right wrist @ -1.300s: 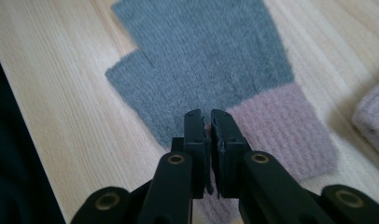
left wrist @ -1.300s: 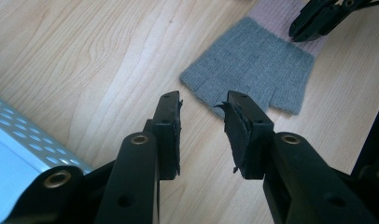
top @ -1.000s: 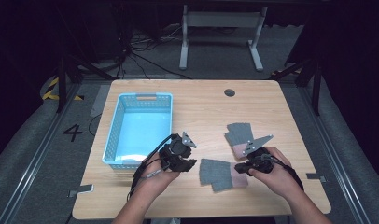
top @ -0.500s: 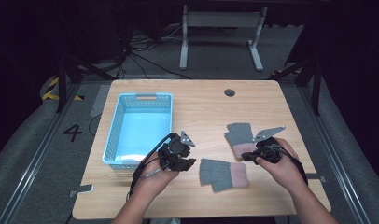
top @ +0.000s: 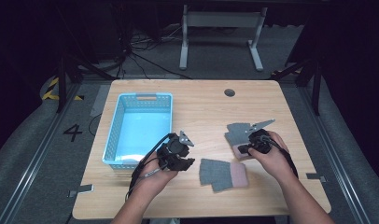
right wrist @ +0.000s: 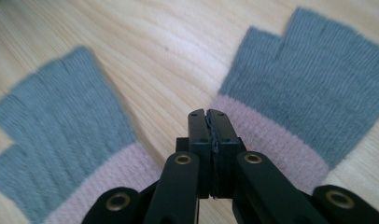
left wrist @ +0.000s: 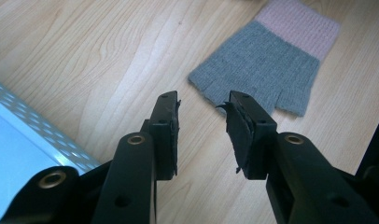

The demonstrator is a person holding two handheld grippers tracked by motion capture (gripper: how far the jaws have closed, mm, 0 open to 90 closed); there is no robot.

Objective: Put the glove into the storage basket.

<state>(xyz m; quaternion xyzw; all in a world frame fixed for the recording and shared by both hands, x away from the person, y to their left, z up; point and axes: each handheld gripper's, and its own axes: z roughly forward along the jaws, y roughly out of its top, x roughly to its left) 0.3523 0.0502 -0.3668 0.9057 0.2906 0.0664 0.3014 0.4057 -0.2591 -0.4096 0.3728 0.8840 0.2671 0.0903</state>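
I have 2 grey fingerless gloves with pink cuffs on the table (top: 290,98), and neither is in the blue basket (top: 114,126) yet, so as I read it, none of the putting-away is done.

My right gripper (right wrist: 209,113) has its jaws pressed together. Its tips sit over the pink cuff of the far glove (right wrist: 313,79), but I cannot tell whether any knit is caught between them; I judge it is not lifted, since the glove lies flat. The near glove (right wrist: 52,121) lies off to the other side of those tips, apart from them.

My left gripper (left wrist: 201,105) has its jaws standing apart with nothing between them. The near glove (left wrist: 267,60) lies just ahead of the tips, finger ends toward me; the basket rim (left wrist: 33,135) is close behind and beside them.

Both grasps and both carries remain.
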